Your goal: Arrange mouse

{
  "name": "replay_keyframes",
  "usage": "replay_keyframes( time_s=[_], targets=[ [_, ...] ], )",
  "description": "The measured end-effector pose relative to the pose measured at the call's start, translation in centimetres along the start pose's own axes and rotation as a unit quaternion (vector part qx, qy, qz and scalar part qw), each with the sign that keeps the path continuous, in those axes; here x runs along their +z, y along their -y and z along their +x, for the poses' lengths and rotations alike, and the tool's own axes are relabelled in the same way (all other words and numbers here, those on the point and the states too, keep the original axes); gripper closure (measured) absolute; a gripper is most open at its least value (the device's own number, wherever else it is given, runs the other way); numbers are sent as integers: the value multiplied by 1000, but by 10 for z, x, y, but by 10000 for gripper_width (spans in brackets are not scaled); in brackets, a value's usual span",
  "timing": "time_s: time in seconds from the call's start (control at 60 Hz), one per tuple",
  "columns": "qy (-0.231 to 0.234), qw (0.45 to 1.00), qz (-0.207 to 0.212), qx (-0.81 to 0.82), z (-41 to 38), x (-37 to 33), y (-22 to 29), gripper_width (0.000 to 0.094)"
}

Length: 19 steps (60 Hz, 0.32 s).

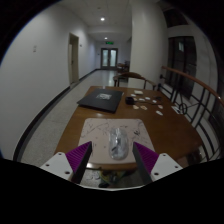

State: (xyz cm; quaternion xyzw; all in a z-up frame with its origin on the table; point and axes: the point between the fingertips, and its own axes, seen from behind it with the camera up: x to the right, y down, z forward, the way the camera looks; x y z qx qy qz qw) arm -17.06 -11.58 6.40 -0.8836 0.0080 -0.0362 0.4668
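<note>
A pale grey mouse lies on a light mouse mat on the near part of a wooden table. My gripper is open, its purple pads spread wide. The mouse sits on the mat just ahead of and between the fingertips, with a gap at each side. I cannot tell whether either finger touches it.
A dark flat slab lies further back on the table, with white papers to its right. Small unclear items lie at the table's near edge between the fingers. A dark railing runs along the right. A corridor stretches beyond.
</note>
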Motion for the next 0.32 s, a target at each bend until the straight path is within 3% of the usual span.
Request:
replay_keyframes(
  time_s=[0.067,0.317],
  targets=[
    [-13,1000,5,4,-4,-30,-12,94],
    [32,999,9,-7,-66,-87,-46,93]
  ],
)
